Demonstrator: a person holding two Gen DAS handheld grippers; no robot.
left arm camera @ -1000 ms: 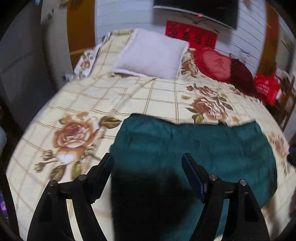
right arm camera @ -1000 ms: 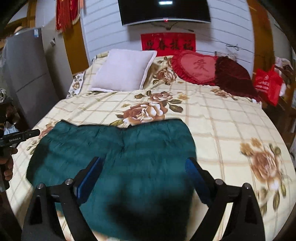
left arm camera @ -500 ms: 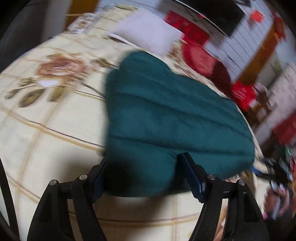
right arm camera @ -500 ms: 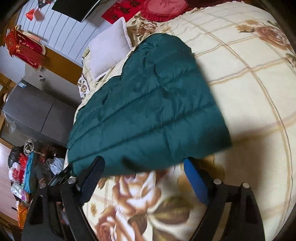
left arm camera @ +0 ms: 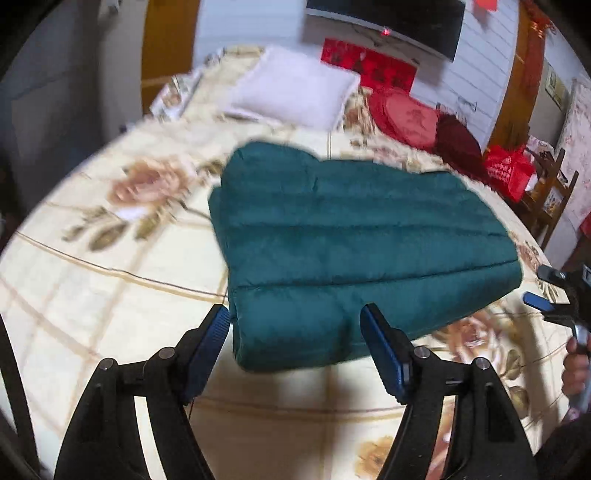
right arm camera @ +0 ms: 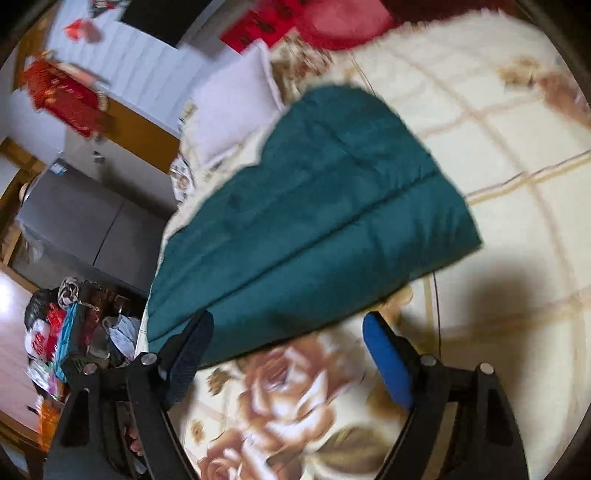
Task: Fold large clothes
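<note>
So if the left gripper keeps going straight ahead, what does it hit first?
Most likely the near edge of the green jacket, which sits between the open left gripper pads; depth is uncertain.

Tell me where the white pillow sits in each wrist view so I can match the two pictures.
Left wrist: the white pillow lies upper centre, beyond the green quilted garment.
Right wrist: the pillow lies upper left of centre, tilted because the view is rolled, at the garment's far end.
Shared landmark: the red wall banner behind the pillow.

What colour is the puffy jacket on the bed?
Dark teal green, plain, with stitched quilting lines. The puffy jacket shows best in the left wrist view, lying on the flowery bed.
</note>
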